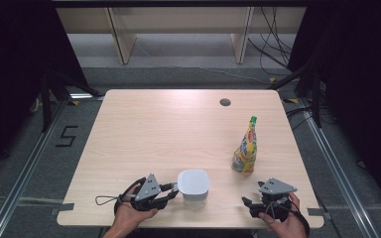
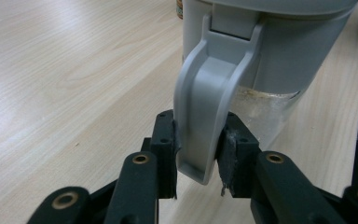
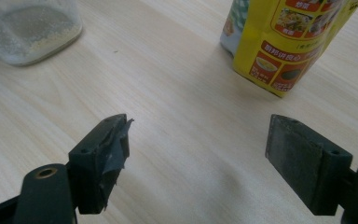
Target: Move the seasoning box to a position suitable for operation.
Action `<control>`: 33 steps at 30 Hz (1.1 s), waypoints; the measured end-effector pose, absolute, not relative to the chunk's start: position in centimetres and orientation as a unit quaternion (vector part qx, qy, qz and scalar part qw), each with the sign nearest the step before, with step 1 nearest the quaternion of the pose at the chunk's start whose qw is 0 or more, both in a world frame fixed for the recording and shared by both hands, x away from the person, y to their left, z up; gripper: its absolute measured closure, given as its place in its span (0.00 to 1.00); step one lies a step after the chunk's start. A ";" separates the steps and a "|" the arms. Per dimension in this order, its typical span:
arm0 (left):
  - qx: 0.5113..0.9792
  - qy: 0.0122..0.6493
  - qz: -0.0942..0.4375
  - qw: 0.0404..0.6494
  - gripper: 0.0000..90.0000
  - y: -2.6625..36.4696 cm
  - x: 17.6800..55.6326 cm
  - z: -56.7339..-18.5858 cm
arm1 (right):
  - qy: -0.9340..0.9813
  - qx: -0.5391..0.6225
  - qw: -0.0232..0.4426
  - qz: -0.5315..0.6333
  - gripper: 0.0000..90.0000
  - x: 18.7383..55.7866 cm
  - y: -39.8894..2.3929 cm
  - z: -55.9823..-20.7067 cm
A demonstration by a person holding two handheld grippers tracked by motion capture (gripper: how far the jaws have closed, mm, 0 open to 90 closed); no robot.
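Observation:
A clear jug with a grey lid [image 1: 193, 183] stands near the table's front edge. Its grey handle [image 2: 205, 112] runs down between the pads [image 2: 167, 149] of my left gripper [image 1: 171, 193], and both pads press on it, so the gripper is shut on the handle. Pale grains lie in the bottom of the jug [image 3: 28, 32]. A yellow printed pouch with a green cap [image 1: 245, 148] stands upright to the right of the jug. My right gripper [image 3: 198, 149] stands open just above the tabletop at the front right, with nothing between its jaws, short of the pouch [image 3: 289, 42].
The light wooden table [image 1: 168, 129] has a round cable hole [image 1: 224, 102] near its far edge. Beyond the table stand wooden shelf legs, with cables on the floor. Metal rails run along the floor on both sides.

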State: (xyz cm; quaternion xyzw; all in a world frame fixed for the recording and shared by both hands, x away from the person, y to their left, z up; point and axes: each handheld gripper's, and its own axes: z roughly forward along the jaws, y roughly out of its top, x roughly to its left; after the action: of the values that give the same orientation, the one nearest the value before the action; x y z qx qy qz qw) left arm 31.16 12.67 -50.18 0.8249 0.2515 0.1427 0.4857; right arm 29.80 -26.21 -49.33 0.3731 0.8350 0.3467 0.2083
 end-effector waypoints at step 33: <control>0.801 0.256 0.126 0.526 0.36 14.1 29.5 -44.8 | 0.831 0.390 0.192 0.347 0.24 29.8 -26.4 -49.5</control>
State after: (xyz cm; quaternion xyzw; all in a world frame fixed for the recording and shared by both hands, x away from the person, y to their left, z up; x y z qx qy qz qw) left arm 29.53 14.12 -44.79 0.8012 0.2556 0.1264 0.5261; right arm 29.81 -26.38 -49.47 0.3898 0.8309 0.3474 0.1923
